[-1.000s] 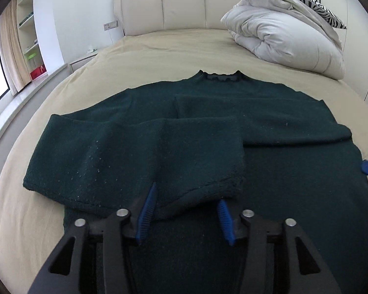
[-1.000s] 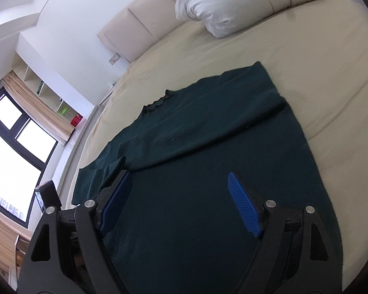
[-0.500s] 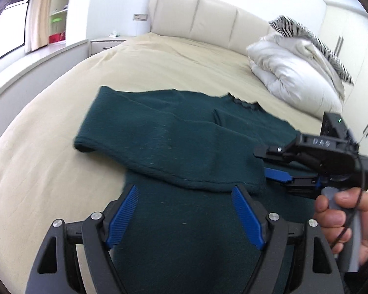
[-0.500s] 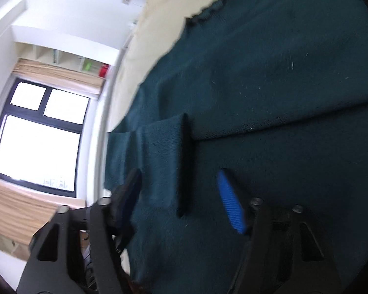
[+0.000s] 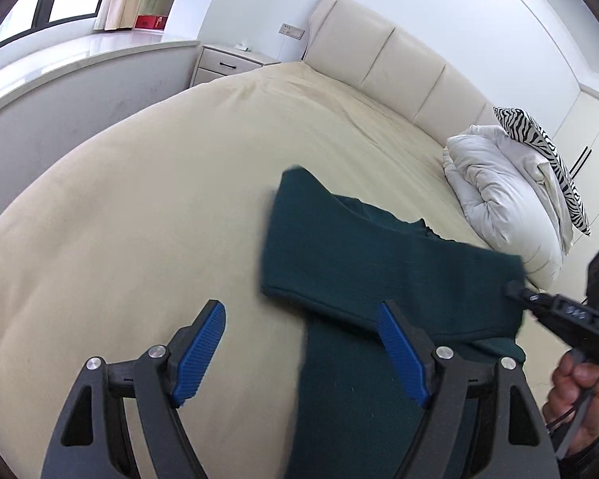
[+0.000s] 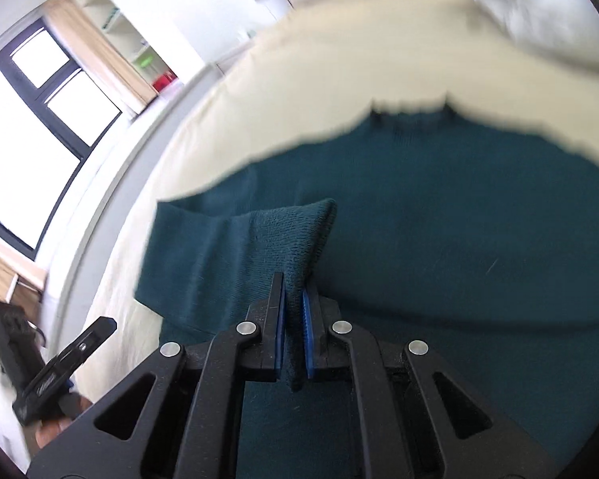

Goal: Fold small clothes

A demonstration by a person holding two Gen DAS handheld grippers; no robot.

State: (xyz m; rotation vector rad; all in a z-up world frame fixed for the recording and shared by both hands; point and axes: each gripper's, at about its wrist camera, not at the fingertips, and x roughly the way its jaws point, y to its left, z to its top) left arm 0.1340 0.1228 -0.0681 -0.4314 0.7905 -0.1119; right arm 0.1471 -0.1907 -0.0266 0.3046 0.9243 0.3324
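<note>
A dark green sweater (image 6: 439, 239) lies flat on the beige bed, collar toward the headboard, one sleeve folded across its body. My right gripper (image 6: 293, 299) is shut on the cuff end of that sleeve (image 6: 295, 231), which rises a little off the body. In the left wrist view the sweater (image 5: 363, 255) lies ahead and right, and the right gripper (image 5: 515, 291) shows at the sleeve's end. My left gripper (image 5: 299, 319) is open and empty, above the sweater's left edge where it meets the bedsheet (image 5: 139, 219).
A white duvet (image 5: 503, 195) with a zebra-print pillow (image 5: 539, 139) lies at the bed's far right by the padded headboard (image 5: 379, 56). A nightstand (image 5: 227, 64) and a low ledge (image 5: 60, 92) stand to the left, under the window.
My right gripper has closed on the folded sleeve's cuff. My left gripper has swung left, off the sleeve, toward the sweater's left edge and stayed open.
</note>
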